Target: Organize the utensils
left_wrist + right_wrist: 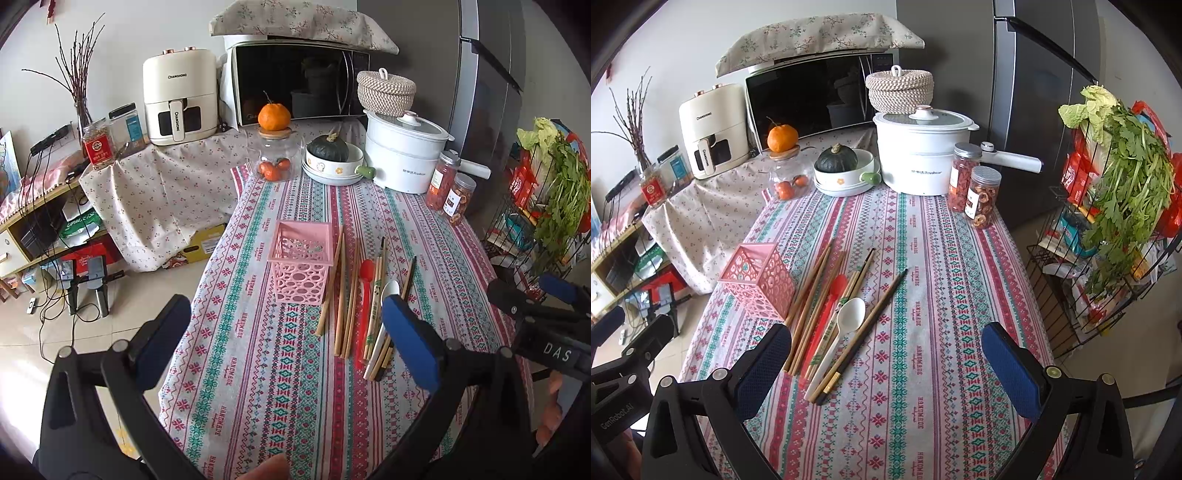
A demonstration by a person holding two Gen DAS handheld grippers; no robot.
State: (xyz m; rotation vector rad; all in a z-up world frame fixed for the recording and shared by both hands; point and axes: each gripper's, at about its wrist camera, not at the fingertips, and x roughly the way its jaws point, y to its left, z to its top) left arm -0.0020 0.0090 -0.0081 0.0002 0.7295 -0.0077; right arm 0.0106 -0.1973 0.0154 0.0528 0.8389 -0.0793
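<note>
Chopsticks (812, 291), a red spoon (831, 299) and a white spoon (846, 321) lie loose on the table (960, 295) just beside the pink holder (757, 284), which looks empty. I hold the left tool (284, 328) and right tool (886, 354) spread wide above the cloth, grasping nothing. By my reading, sorting has not begun; every piece remains to be placed.

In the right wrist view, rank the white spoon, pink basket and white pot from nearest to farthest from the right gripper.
1. White spoon, just ahead, left of centre.
2. Pink basket, farther left.
3. White pot, at the table's far end.
</note>
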